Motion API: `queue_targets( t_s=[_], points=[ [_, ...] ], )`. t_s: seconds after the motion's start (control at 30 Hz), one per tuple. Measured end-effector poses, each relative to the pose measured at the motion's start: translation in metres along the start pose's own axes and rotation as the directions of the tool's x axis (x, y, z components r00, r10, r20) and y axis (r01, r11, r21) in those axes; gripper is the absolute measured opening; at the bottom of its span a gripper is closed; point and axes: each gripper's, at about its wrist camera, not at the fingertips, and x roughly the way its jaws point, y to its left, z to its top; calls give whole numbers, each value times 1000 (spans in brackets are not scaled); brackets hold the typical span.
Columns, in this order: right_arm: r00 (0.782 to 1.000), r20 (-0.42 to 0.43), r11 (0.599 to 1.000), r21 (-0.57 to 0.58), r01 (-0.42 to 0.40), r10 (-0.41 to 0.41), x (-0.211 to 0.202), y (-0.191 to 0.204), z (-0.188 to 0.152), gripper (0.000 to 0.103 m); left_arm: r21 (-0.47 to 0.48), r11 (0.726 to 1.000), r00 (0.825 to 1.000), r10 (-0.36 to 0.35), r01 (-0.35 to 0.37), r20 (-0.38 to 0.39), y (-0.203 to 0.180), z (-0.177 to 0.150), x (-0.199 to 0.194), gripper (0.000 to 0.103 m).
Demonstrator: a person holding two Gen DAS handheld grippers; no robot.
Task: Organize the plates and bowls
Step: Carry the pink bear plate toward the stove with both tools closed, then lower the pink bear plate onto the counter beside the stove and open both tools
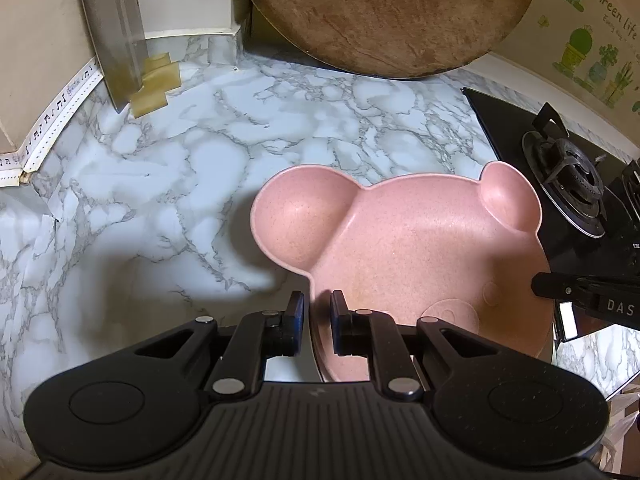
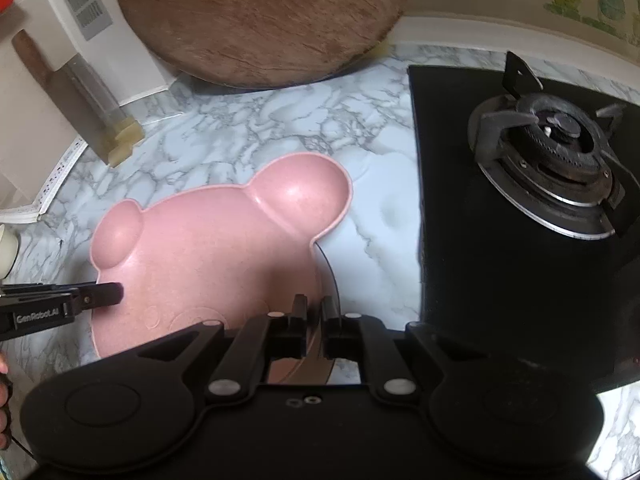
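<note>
Centrally, a marble-patterned counter (image 1: 168,184) lay under both tongs. Ahead of them a round wooden board (image 1: 392,12) leaned, and a black gas hob (image 2: 520,208) sat right of the right gripper (image 2: 314,312). Between the grippers lay the pink bear-shaped plate (image 2: 208,240), speckled matte, ears pointing away from the tongs, long axis running fore-aft. The left gripper (image 1: 317,308) was clamped on its left rim; the right gripper's pads pinched its right rim.

"GenRobot.AI" on left gripper (image 2: 60,304); "Green life", seemingly, on wall sticker (image 1: 592,28)
</note>
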Motion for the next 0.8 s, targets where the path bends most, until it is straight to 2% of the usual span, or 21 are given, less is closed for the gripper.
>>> queue_targets(
  t_s=[0.13, 0.3, 0.47, 0.8],
  points=[
    [1000, 3, 1000, 1, 0, 0, 1, 1, -1, 14, -1, 1000, 1000, 0, 0, 0, 0, 0, -1, 13],
    [999, 28, 999, -30, 34, -33, -6, 7, -2, 31, -3, 1000, 1000, 8, -8, 16, 2, -1, -5, 13],
    [998, 53, 998, -56, 40, -37, -18, 12, -4, 37, -7, 1000, 1000, 3, -3, 26, 4, -5, -13, 13],
    [993, 116, 991, -134, -1, 17, -50, 42, -11, 49, -1, 1000, 996, -8, 8, 93, 8, -16, -50, 13]
  ],
)
